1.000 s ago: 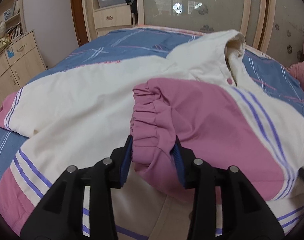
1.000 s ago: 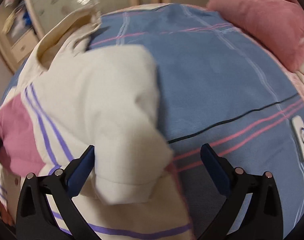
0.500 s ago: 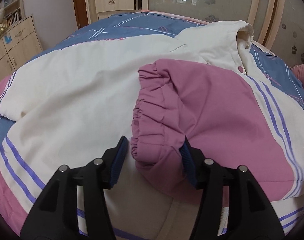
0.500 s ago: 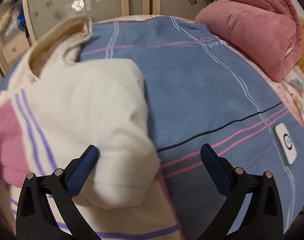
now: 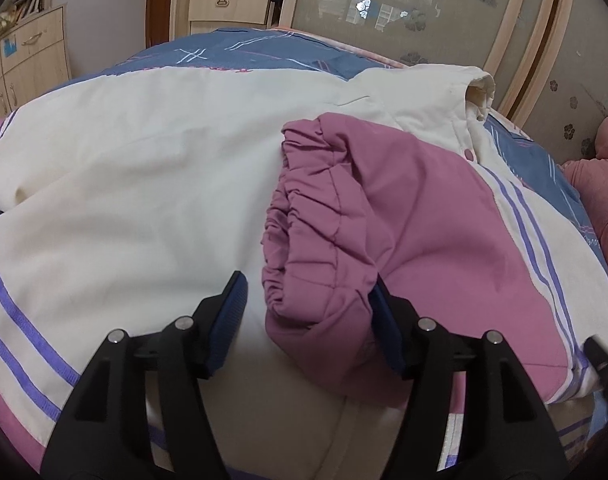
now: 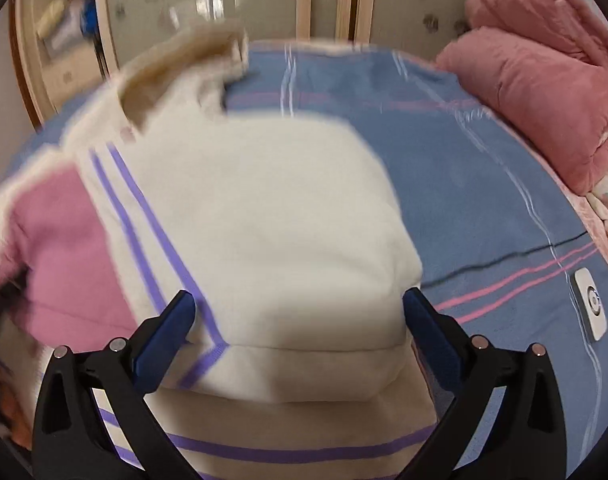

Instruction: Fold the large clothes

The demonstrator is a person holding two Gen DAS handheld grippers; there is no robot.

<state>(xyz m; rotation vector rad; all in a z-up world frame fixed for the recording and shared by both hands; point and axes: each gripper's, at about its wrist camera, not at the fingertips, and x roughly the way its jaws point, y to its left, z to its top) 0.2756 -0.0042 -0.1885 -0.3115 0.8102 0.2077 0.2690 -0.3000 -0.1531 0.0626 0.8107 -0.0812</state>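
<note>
Left gripper (image 5: pixel 308 300) is seen low over a cream jacket (image 5: pixel 144 184), its jaws opening around the gathered pink cuff (image 5: pixel 304 248) of a sleeve. The cuff lies between the blue pads (image 5: pixel 230 320); the far pad touches or nearly touches the fabric, the near one stands clear, so the sleeve is judged to be let go rather than gripped. The sleeve is laid across the jacket's front, most likely so that the garment is narrowed before further folds.

The jacket is spread on a bed (image 5: pixel 232 44) with a blue striped cover, its collar (image 5: pixel 478 92) toward the headboard side. Purple stripes (image 5: pixel 20 320) are seen on the part of the jacket nearest the camera.

Right gripper (image 6: pixel 300 316) is spread wide, with nothing pinched. It is held over the folded cream shoulder (image 6: pixel 272 240) on the jacket's other side, the pads standing at either edge of the fold; whether they touch the cloth cannot be told, as the view is blurred. This placement is judged to be a readying for pressing or taking up that folded side.

A pink quilt (image 6: pixel 544 92) is heaped beyond the jacket, well apart from it, and a small white remote-like device (image 6: pixel 592 304) lies on the cover beside the right gripper.
</note>
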